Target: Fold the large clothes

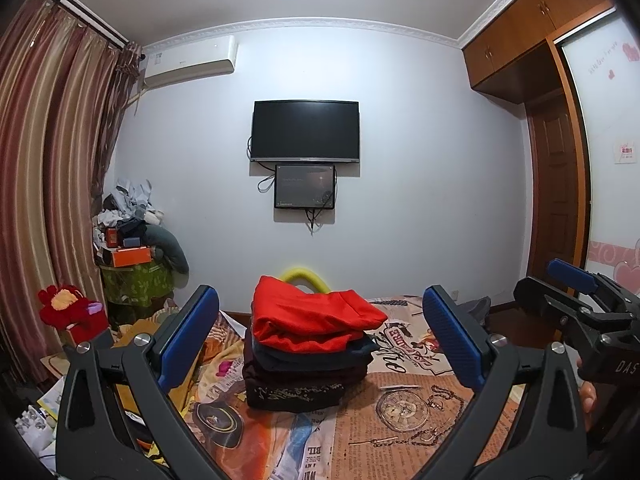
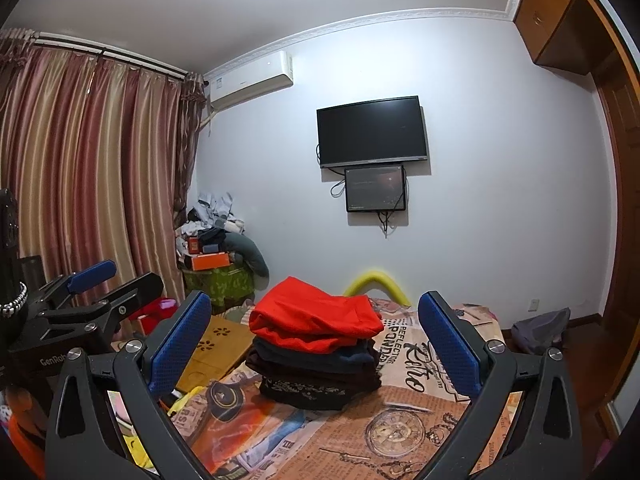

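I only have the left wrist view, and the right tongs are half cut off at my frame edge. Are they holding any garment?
Observer: No. In the right wrist view, the right tongs are spread wide with nothing between them, facing the folded stack.
Operator: My left finger blocks the area left of the stack. Is anything there?
Observer: Yes, a wooden board with flower cutouts lies just left of the stack. I cannot tell whether they touch.
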Demonstrator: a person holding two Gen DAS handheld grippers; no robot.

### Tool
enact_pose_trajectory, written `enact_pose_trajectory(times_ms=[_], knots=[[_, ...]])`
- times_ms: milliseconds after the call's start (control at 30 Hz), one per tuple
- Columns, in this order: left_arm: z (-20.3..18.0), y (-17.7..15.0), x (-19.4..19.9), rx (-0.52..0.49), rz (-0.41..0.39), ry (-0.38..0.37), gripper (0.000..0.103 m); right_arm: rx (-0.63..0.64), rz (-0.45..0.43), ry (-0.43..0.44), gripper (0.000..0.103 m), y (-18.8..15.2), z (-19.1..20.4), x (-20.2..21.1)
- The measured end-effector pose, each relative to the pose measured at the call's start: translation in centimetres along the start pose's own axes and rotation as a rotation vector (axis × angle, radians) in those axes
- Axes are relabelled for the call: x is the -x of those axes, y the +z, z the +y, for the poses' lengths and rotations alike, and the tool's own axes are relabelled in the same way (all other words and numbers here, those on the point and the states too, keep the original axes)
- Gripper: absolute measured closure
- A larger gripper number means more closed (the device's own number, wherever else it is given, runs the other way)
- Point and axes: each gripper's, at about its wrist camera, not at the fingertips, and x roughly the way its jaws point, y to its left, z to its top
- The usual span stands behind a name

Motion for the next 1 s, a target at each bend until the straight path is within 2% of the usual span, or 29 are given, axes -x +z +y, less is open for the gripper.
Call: enact_pose_trajectory(times_ms=[1000], knots=[[0.12, -0.42, -0.57, 0.017, 0.045, -0.048, 0.001, -0.003, 0.013, -0.021, 0.000, -0.20, -0.14, -0.46]])
